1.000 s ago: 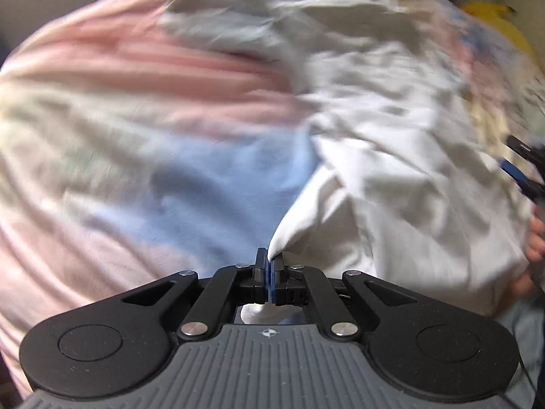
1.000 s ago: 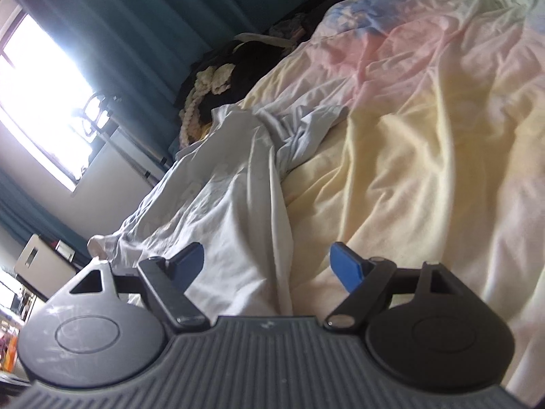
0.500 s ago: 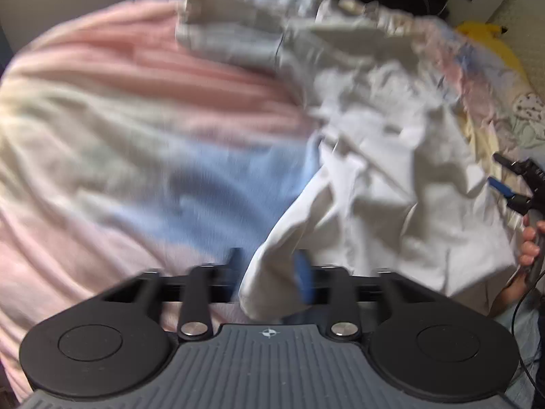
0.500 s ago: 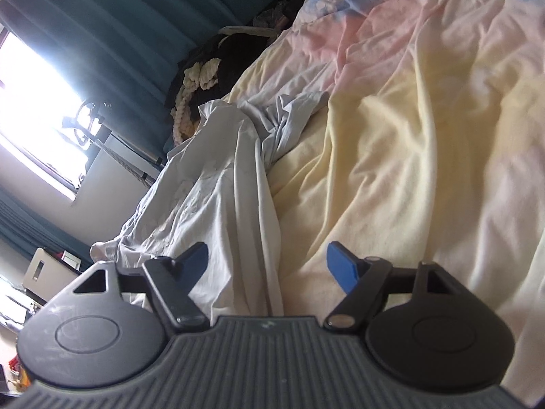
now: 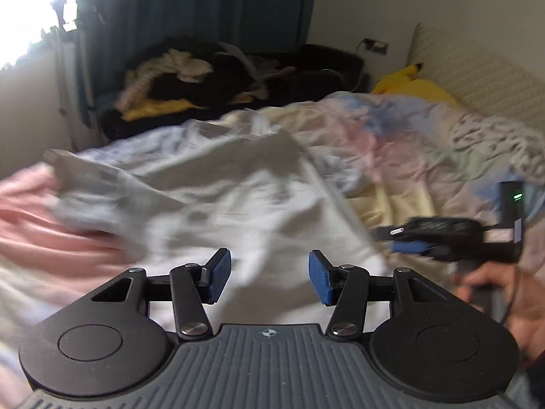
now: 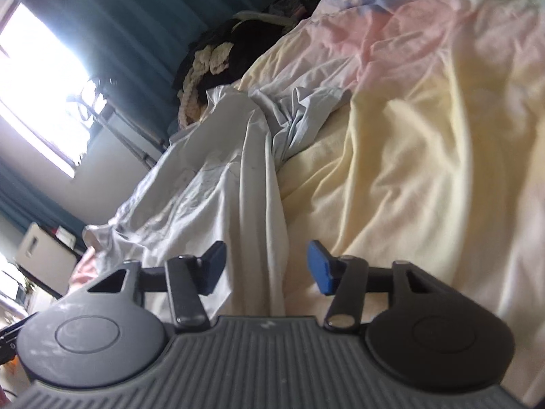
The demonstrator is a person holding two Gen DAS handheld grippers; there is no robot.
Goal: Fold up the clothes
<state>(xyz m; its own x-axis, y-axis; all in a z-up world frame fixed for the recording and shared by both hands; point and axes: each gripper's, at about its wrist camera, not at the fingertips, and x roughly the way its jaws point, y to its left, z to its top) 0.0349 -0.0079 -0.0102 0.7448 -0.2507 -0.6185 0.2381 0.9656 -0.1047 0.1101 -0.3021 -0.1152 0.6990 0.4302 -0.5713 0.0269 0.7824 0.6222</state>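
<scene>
A crumpled white garment (image 5: 211,197) lies spread on the pastel bedspread (image 5: 391,156). My left gripper (image 5: 269,277) hovers over the garment's near edge, open, with nothing pinched between its blue pads. In the left wrist view, my right gripper (image 5: 408,242) shows at the right, held by a hand (image 5: 494,293). In the right wrist view, the right gripper (image 6: 267,269) is low over the bed and its jaws are closing. A long fold of the white garment (image 6: 218,187) runs between them, but the pads stand clear of the cloth. The yellow part of the bedspread (image 6: 425,136) lies to its right.
A heap of dark and yellow clothes (image 5: 218,78) sits past the far end of the bed, against teal curtains (image 5: 204,6). A yellow plush toy (image 5: 412,85) and a pale headboard cushion (image 5: 477,78) are at the far right. A bright window (image 6: 37,78) is to the left.
The left gripper let go of the garment's corner, opened, and swung back and upward so more of the room shows. The right gripper's jaws narrowed over the garment's edge.
</scene>
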